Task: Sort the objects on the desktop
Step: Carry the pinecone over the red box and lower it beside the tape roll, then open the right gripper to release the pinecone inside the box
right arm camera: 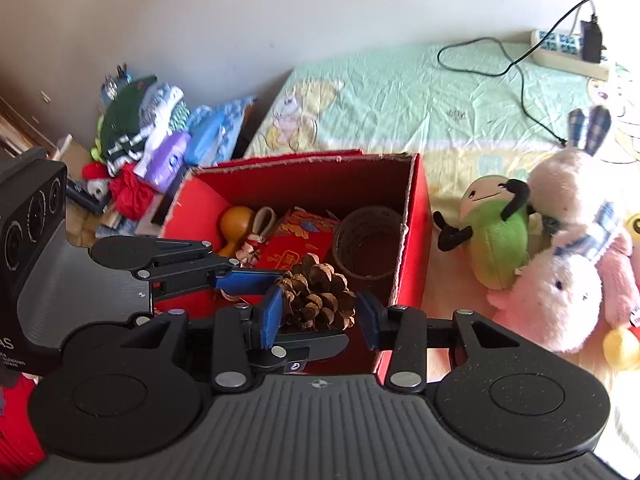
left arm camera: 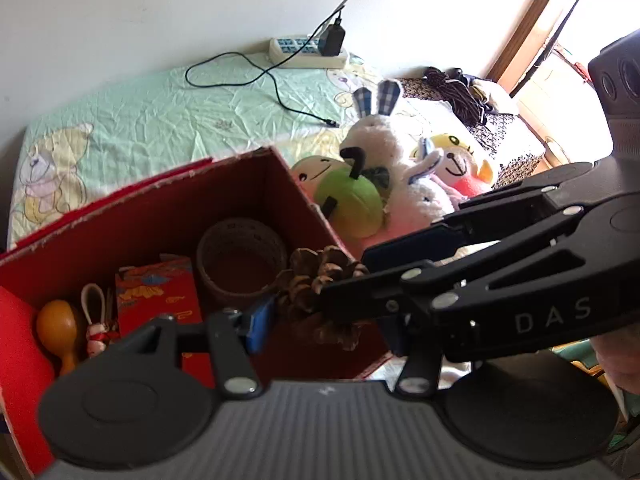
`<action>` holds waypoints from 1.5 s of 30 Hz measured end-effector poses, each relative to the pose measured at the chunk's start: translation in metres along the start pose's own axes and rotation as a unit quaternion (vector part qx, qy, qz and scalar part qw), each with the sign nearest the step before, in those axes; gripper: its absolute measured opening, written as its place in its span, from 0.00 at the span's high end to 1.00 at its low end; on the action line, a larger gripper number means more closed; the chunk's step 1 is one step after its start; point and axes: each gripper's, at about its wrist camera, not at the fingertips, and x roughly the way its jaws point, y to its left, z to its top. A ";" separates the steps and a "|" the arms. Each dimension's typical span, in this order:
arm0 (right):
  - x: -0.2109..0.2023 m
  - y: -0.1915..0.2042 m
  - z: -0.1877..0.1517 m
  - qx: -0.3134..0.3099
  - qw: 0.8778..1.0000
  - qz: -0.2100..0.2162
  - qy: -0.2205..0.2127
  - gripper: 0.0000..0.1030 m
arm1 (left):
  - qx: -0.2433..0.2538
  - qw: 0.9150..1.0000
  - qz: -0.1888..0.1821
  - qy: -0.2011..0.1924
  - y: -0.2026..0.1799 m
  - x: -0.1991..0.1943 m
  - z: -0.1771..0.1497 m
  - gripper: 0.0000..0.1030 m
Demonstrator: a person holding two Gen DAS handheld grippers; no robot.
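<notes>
A brown pine cone (left arm camera: 310, 276) (right arm camera: 320, 296) hangs over the near right corner of an open red cardboard box (left arm camera: 160, 188) (right arm camera: 418, 216). My left gripper (left arm camera: 328, 328) (right arm camera: 312, 308) is shut on it, one blue pad on its left side and the other finger passing beneath it. My right gripper (right arm camera: 320, 316) (left arm camera: 346, 276) comes in from the right and also grips the cone, a pad against each side. In the box lie a brown woven ring (left arm camera: 240, 256), red envelopes (left arm camera: 156, 296), an orange gourd (left arm camera: 58, 328) and a small rabbit charm (left arm camera: 96, 320).
Plush toys lie to the right of the box: a green one (left arm camera: 352, 204) (right arm camera: 496, 232), a white rabbit (left arm camera: 376, 136) and pink ones (right arm camera: 552, 296). A power strip (left arm camera: 308, 52) and black cable (left arm camera: 240, 76) lie on the green sheet. Clothes are piled at the left (right arm camera: 152, 140).
</notes>
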 end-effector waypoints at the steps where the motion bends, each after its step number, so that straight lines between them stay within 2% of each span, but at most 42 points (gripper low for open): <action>1: 0.008 0.000 0.003 -0.001 1.000 -0.003 0.012 0.58 | -0.007 1.000 -0.006 0.004 0.007 0.005 -0.001 0.45; 11: 0.066 0.006 0.022 -0.021 0.992 -0.026 0.123 0.58 | -0.085 0.994 -0.044 0.043 0.052 0.044 -0.019 0.45; 12: 0.070 0.006 0.023 -0.024 0.991 -0.027 0.132 0.59 | -0.091 0.994 -0.045 0.048 0.055 0.047 -0.021 0.45; 13: 0.075 0.008 0.024 -0.029 0.989 -0.029 0.140 0.68 | -0.096 0.993 -0.046 0.054 0.057 0.050 -0.022 0.45; 17: 0.089 0.018 0.028 -0.060 0.983 -0.038 0.170 0.69 | -0.104 0.991 -0.042 0.073 0.062 0.061 -0.026 0.45; 19: 0.095 0.020 0.031 -0.073 0.980 -0.050 0.177 0.71 | -0.111 0.989 -0.043 0.082 0.065 0.065 -0.027 0.46; 25: 0.103 0.026 0.036 -0.101 0.973 -0.071 0.193 0.71 | -0.120 0.987 -0.038 0.101 0.067 0.072 -0.026 0.48; 29: 0.109 0.031 0.038 -0.118 0.970 -0.092 0.193 0.70 | -0.107 0.989 -0.019 0.104 0.063 0.075 -0.023 0.45; 36: 0.110 0.031 0.039 -0.122 0.969 -0.098 0.191 0.70 | -0.101 0.989 -0.015 0.112 0.062 0.078 -0.021 0.45; 42: 0.109 0.030 0.041 -0.104 0.970 -0.097 0.197 0.69 | -0.090 0.990 -0.002 0.105 0.057 0.074 -0.021 0.34; 45: 0.108 0.030 0.040 -0.100 0.971 -0.097 0.196 0.68 | -0.083 0.991 0.008 0.101 0.056 0.072 -0.021 0.33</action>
